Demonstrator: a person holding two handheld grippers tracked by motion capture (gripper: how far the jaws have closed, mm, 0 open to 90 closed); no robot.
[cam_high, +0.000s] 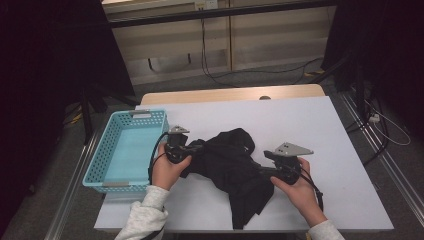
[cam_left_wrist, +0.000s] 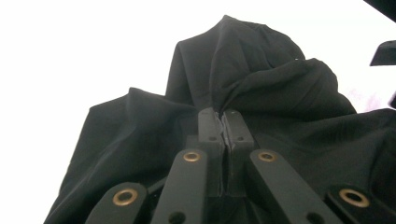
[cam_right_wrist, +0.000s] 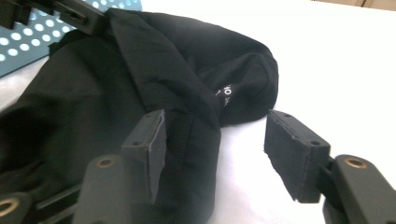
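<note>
A black garment (cam_high: 235, 170) lies crumpled on the white worktop (cam_high: 320, 130), just right of a blue basket (cam_high: 125, 150). The left tool (cam_left_wrist: 225, 122) pinches a fold of it tight. The right tool (cam_right_wrist: 215, 154) stands open, cloth edge between its jaws unpressed.

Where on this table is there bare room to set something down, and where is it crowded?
Free: the white table behind the black garment up to the far edge, the right side beyond the right tool, and the floor of the blue basket. Crowded: the middle front, where the garment sprawls between both tools; the left tool is shut on the cloth.
</note>
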